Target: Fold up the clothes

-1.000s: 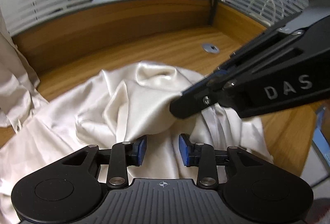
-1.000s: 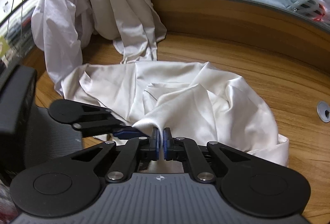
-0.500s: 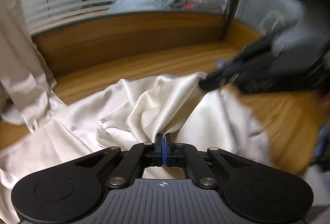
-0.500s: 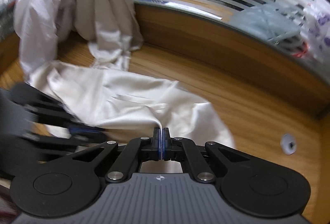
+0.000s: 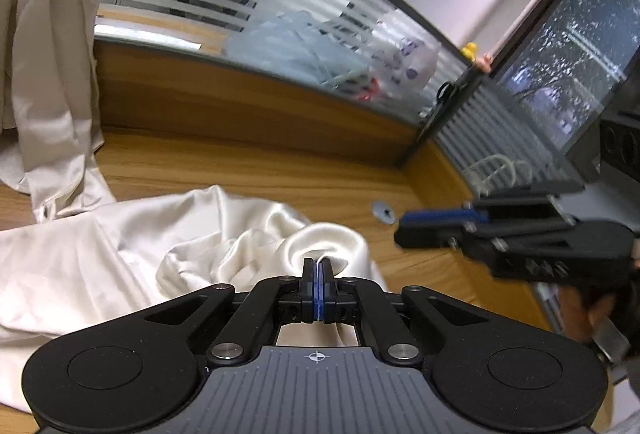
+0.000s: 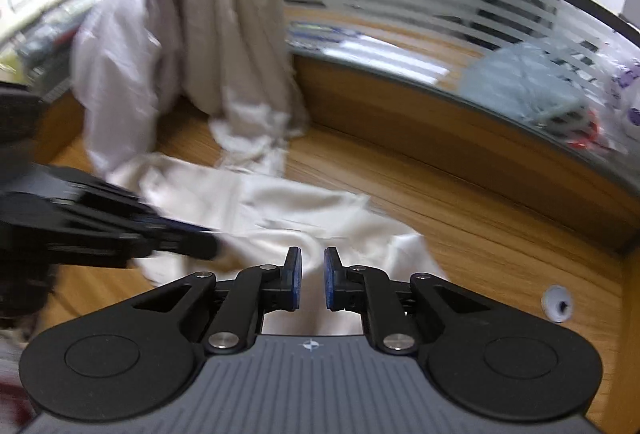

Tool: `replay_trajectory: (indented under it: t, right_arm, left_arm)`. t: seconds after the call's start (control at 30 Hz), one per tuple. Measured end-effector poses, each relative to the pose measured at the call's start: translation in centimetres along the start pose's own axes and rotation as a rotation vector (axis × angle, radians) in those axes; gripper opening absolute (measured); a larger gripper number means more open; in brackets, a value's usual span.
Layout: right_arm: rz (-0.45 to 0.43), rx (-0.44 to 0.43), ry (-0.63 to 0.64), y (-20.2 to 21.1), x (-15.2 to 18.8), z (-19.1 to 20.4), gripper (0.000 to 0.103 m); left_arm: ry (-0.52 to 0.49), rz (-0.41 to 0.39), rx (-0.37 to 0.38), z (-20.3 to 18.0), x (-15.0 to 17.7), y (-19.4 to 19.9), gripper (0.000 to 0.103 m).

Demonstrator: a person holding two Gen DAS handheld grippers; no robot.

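Left-wrist view, left to right. Pale garments (image 5: 52,46) hang over the partition, up and to the left of the left gripper (image 5: 319,276). A cream satin garment (image 5: 120,254) lies crumpled on the wooden desk (image 5: 248,174), spreading from the left edge to directly ahead of the fingertips. The left tongs are closed, pinching a raised fold of this garment. To their right, clear of the cloth, the right gripper (image 5: 404,228) is seen side-on over bare desk beside a round cable grommet (image 5: 383,212).

Right-wrist view. The left gripper (image 6: 212,246) enters from the left, its tip at the cloth. The right gripper (image 6: 312,276) has its jaws opening; the pads (image 6: 294,274) stand apart with nothing pressed between them, the garment (image 6: 300,210) lying below and beyond.

Progress, as judged: no flat panel or finished fold is visible. Spreading, smoothing and every fold remain.
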State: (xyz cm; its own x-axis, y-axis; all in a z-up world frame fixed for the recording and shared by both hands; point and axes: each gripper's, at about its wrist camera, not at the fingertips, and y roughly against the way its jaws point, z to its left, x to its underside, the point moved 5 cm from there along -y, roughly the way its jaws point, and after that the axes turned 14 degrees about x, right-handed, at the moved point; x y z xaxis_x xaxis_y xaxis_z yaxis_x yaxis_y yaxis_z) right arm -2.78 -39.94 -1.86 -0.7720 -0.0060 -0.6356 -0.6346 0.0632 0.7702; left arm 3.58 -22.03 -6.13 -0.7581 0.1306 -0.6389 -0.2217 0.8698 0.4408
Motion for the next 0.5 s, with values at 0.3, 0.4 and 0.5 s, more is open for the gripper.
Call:
replay_trajectory:
  t: [0.3, 0.4, 0.5]
  right_arm:
    - [0.033, 0.044, 0.013, -2.5, 2.1, 3.3, 0.038]
    - [0.031, 0.13, 0.07, -3.3, 3.1, 3.9, 0.004]
    - [0.001, 0.177, 0.076, -2.4, 3.2, 3.5, 0.002]
  left_arm:
    - [-0.04, -0.01, 0.039, -1.9, -0.7, 0.3, 0.003]
    - [-0.062, -0.012, 0.02, -2.2, -0.8, 0.9, 0.002]
    - [-0.111, 0.001, -0.035, -2.1, -0.8, 1.4, 0.003]
